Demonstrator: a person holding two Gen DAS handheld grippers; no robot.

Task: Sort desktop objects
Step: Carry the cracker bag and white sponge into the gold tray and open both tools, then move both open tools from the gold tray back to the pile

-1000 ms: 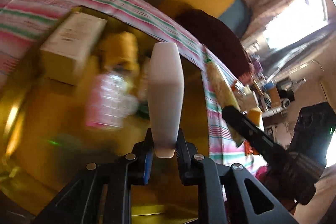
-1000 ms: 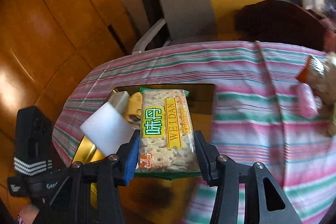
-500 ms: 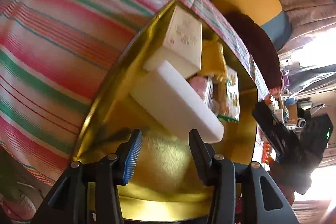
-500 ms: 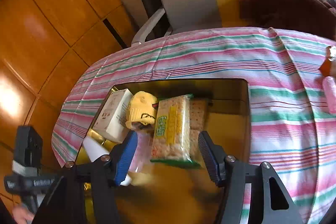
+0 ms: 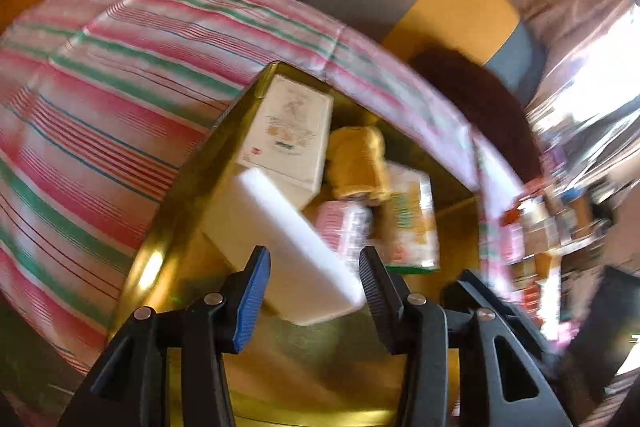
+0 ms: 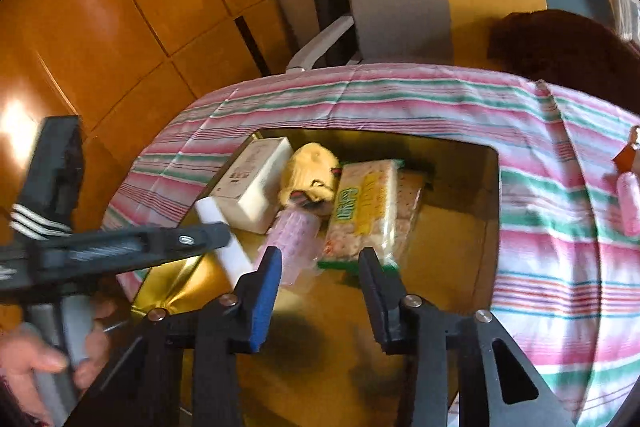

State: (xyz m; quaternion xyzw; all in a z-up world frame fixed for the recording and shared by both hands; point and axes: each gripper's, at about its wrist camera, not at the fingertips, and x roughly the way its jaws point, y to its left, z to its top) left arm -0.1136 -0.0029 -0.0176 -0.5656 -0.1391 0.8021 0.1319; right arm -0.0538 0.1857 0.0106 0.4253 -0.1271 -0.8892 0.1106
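A: Start at the left hand-held gripper. What's it doing?

B: Its jaws are spread and pinch nothing. The white foam block lies just beyond them in the gold tray, one end resting on the cream box.

A: And the right hand-held gripper?

B: Its jaws are closing, but on nothing. The cracker packet lies free in the tray ahead of them, leaning beside the pink packet and the yellow soft toy.

A: So how far along is the sorting?

B: I'd judge it well underway: five things are in the tray, crowded into its far left part. On the striped tablecloth over the table, a pink item and something orange at the right edge are still out. The left view shows more clutter further off, too blurred to name.
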